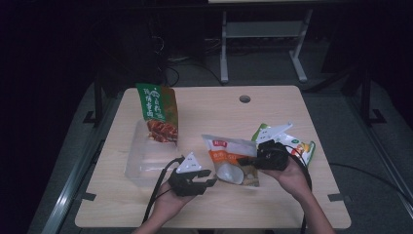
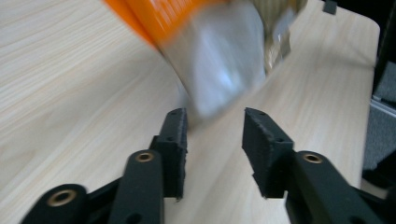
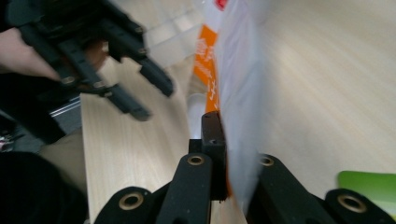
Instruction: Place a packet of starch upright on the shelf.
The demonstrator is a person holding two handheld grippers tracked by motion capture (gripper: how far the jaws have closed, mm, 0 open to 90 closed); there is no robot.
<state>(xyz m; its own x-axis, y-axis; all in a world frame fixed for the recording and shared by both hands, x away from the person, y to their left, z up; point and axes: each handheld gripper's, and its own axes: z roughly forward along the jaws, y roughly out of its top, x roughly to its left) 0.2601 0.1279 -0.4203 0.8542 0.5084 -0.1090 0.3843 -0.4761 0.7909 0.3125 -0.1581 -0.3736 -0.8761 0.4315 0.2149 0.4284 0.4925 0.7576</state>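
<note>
Right at the near edge of the desk point(image 1: 272, 105) sit both of my hands, each with a gripper. With my right gripper point(image 1: 246, 160) I hold an orange and white snack pouch point(image 1: 229, 158): the jaws are clamped tight on its edge, and in the right gripper view the thin film of the pouch point(image 3: 236, 93) runs straight up from between them, blurred. That pouch stands near the middle of the desk, toward the front, leaning between my two hands. My left gripper point(image 1: 210, 179) sits just beside the lower left corner of the pouch, its jaws partly apart and gripping nothing; in the left gripper view the silvery lower part of the pouch point(image 2: 224, 65) hangs just ahead of the two black tips point(image 2: 175, 126), not between them, and I cannot tell whether it brushes the left one. Behind my right hand lies a green and white packet point(image 1: 299, 144), partly hidden by the gripper. Farther back on the left a tall green and brown bag point(image 1: 158, 113) stands upright in a clear plastic tray point(image 1: 136, 163), which lies well apart from the pouch.
</note>
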